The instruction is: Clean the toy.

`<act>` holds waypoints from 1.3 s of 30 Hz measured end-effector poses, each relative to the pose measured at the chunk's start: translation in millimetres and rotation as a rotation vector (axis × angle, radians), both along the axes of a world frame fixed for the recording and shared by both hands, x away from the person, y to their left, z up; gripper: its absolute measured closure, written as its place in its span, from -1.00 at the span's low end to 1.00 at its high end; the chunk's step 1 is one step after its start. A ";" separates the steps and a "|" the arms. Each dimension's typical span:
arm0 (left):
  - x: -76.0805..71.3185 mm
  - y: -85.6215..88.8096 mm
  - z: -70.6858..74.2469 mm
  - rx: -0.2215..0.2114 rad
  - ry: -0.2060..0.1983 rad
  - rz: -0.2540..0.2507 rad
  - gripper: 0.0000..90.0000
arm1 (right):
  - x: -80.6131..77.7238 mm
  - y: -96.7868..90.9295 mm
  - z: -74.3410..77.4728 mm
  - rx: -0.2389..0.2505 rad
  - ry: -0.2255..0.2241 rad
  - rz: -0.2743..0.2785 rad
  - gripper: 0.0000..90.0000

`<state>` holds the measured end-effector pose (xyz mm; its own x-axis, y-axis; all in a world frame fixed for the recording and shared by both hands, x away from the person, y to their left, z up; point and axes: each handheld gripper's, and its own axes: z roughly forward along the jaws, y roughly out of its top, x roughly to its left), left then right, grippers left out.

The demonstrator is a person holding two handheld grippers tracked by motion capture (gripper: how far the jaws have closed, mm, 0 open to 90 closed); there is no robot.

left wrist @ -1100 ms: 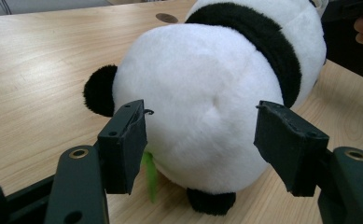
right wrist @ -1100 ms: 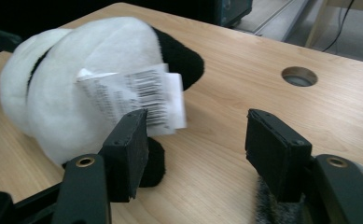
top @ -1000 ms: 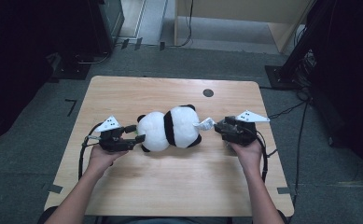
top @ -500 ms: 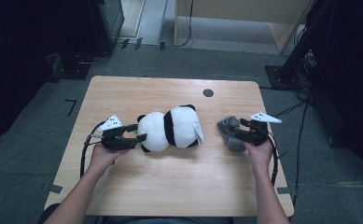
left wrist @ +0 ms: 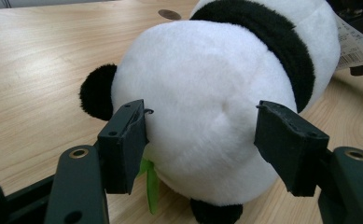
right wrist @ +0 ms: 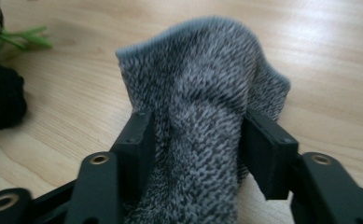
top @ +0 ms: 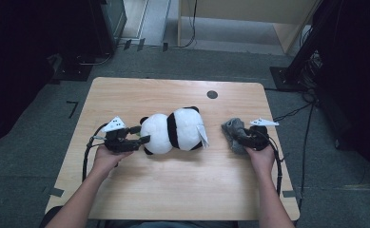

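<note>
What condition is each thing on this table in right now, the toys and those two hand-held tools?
Panda plush: lying on its side on the table, paper tag attached.
Grey knitted cloth: bunched up on the table, pinched by the right tool.
Left tool: jaws set against the panda's white end, one on each side.
Right tool: jaws have just been closing, cloth between them.
Table: wooden, a dark round hole near its far edge.

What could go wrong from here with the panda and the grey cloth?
The right gripper has just been closing on a bunched fold of the grey cloth, so a lift may let it slip out. The left gripper brackets the round panda, which may squirm free or roll along the table.
</note>
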<state>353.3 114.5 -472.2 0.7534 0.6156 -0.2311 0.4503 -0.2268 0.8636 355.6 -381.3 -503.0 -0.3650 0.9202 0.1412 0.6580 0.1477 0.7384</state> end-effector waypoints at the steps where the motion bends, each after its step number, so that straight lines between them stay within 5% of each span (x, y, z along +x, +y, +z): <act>1: 0.1 -0.1 -0.1 -0.002 0.000 0.000 -0.25 | 0.5 0.1 -0.9 -0.004 0.006 0.002 0.19; 17: -8.8 -0.1 3.6 -0.018 -0.001 0.013 -0.25 | 2.2 0.6 2.9 0.038 0.074 -0.022 0.70; 23: -14.3 -3.1 6.0 -0.026 -0.018 0.016 -0.26 | 1.5 1.2 19.2 0.070 0.033 -0.032 0.72; 26: -12.6 -8.1 2.7 0.004 -0.024 0.030 -0.33 | 1.3 4.9 25.7 0.098 0.024 -0.032 0.72; 31: -7.5 -12.9 -3.0 0.003 -0.025 0.063 -0.45 | 0.5 21.5 38.3 0.065 -0.003 0.009 0.72; 36: -1.4 -14.0 -6.9 -0.005 0.038 0.085 -0.61 | -0.9 33.5 51.1 0.077 -0.036 0.051 0.72; 39: 0.0 -14.3 -8.6 -0.021 0.018 0.080 -0.61 | -2.1 41.1 60.8 0.085 -0.056 0.079 0.72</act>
<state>353.3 100.1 -480.8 0.6978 0.6685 -0.2573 0.4814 -0.1717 0.8595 353.5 -340.1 -442.2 -0.4456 0.8737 0.1953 0.6043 0.1326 0.7857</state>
